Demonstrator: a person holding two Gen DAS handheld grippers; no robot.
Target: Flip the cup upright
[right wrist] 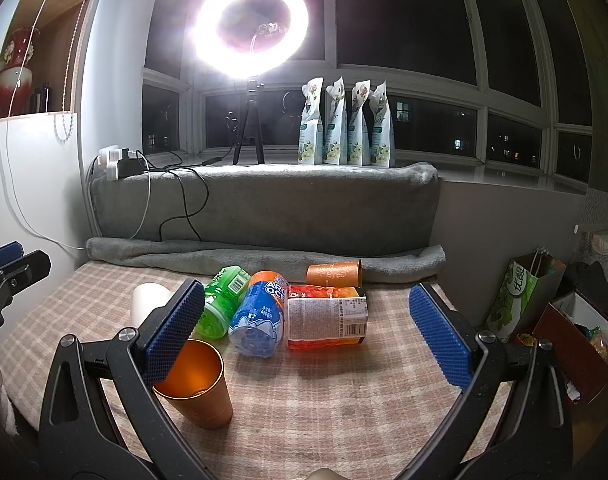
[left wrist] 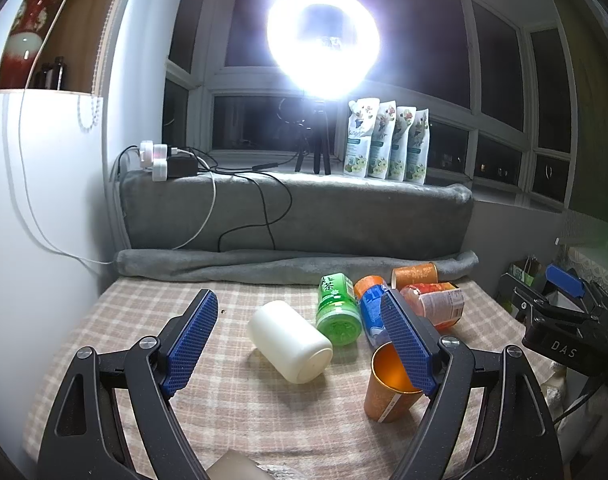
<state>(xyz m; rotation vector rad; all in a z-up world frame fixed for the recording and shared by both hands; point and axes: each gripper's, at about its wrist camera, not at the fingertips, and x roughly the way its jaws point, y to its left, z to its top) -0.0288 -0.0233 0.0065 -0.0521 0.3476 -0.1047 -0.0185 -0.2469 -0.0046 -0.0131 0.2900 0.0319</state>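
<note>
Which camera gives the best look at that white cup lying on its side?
The left wrist view: the white cup lies in full sight between the open fingers. In the right wrist view a blue finger pad hides most of it.

Green bottle (right wrist: 220, 304), blue bottle (right wrist: 258, 320) and white jar (left wrist: 290, 340) lie on checked cloth (right wrist: 324, 392).

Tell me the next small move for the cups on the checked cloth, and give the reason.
Probably bring the left gripper down around the white plastic cup lying on its side. The orange metal cup already stands mouth up, while the white one lies between the left gripper's open jaws, untouched. The right gripper is open too, holding nothing.
</note>
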